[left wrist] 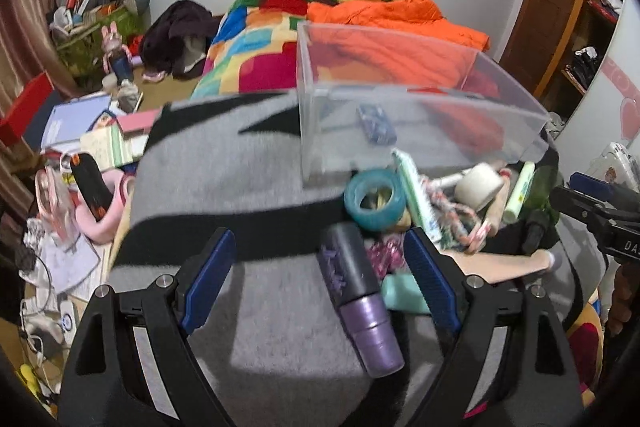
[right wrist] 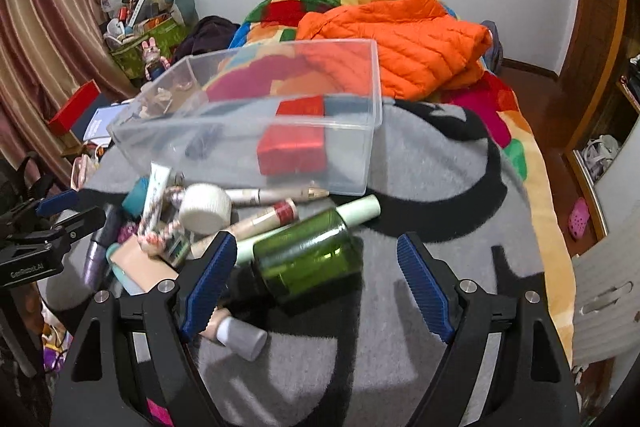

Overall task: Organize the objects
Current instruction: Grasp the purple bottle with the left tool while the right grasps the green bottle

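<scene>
A clear plastic bin [left wrist: 420,95] [right wrist: 360,83] stands on a grey and black blanket [left wrist: 224,163] [right wrist: 432,163]; a red box [right wrist: 292,147] and a small blue item [left wrist: 376,125] lie inside. In front of it lies a pile of toiletries: a teal tape roll [left wrist: 374,201], a white roll [right wrist: 205,209], tubes, a purple-capped dark bottle [left wrist: 360,295] and a green bottle [right wrist: 308,255]. My left gripper [left wrist: 320,271] is open, the purple bottle between its fingers, not gripped. My right gripper [right wrist: 316,279] is open around the green bottle.
An orange jacket [right wrist: 416,39] and a colourful quilt [left wrist: 256,39] lie on the bed behind the bin. Books, boxes and clutter [left wrist: 80,131] fill the floor at the left. A wardrobe [right wrist: 612,267] stands at the right.
</scene>
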`<state>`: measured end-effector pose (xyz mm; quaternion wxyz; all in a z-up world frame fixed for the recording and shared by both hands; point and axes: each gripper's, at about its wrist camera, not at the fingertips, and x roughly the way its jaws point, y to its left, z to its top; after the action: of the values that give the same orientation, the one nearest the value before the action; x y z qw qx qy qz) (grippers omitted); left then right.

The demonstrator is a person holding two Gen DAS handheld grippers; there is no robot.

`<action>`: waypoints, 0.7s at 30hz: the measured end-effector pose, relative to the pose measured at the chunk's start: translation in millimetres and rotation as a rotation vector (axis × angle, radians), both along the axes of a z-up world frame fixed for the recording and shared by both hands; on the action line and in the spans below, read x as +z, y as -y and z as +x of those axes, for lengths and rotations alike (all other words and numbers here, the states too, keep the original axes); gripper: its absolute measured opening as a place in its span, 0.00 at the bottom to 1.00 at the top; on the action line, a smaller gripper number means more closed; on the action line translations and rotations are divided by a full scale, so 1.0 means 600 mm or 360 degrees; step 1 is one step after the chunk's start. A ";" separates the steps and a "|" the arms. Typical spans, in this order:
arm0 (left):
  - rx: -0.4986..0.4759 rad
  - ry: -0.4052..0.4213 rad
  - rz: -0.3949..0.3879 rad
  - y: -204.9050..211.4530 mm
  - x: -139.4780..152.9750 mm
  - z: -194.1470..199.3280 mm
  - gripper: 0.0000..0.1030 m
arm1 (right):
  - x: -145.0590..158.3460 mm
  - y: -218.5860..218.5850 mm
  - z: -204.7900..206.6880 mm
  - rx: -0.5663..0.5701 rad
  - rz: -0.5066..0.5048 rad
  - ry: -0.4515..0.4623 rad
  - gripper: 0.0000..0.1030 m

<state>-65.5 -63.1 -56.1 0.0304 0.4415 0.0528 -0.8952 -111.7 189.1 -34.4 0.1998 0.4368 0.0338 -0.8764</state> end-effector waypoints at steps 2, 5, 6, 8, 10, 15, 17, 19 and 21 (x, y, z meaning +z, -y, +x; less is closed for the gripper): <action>0.0009 0.0017 0.0021 0.000 -0.011 0.002 0.83 | -0.009 -0.001 0.002 0.0010 0.0009 0.0006 0.78; 0.0022 0.0036 0.0029 0.001 -0.021 0.003 0.71 | -0.019 -0.002 0.002 0.0011 0.0008 0.0016 0.78; 0.0021 0.0050 0.0040 0.001 -0.024 0.002 0.65 | -0.021 -0.002 0.000 0.0010 0.0004 0.0019 0.78; 0.0028 0.0056 0.0068 0.003 -0.030 0.002 0.62 | -0.026 -0.002 -0.001 0.0011 -0.0017 0.0028 0.76; 0.0039 0.0042 0.0068 0.004 -0.030 0.003 0.55 | -0.028 -0.003 -0.001 0.0010 -0.0033 0.0026 0.70; 0.0027 0.0027 0.0100 0.007 -0.026 0.006 0.32 | -0.027 0.001 0.004 0.0038 -0.0045 0.0001 0.59; 0.0035 0.0017 0.0102 0.010 -0.025 0.011 0.27 | -0.027 0.001 0.011 0.0040 -0.0041 -0.0016 0.59; 0.0038 0.0015 0.0101 0.011 -0.024 0.013 0.25 | -0.025 -0.003 0.014 0.0037 -0.0048 -0.0019 0.59; 0.0048 0.0004 0.0103 0.014 -0.020 0.016 0.25 | -0.022 -0.008 0.016 0.0027 -0.0062 -0.0013 0.59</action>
<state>-55.8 -71.2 -68.1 0.0298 0.4426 0.0882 -0.8919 -101.8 194.2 -47.4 0.2155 0.4290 0.0213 -0.8770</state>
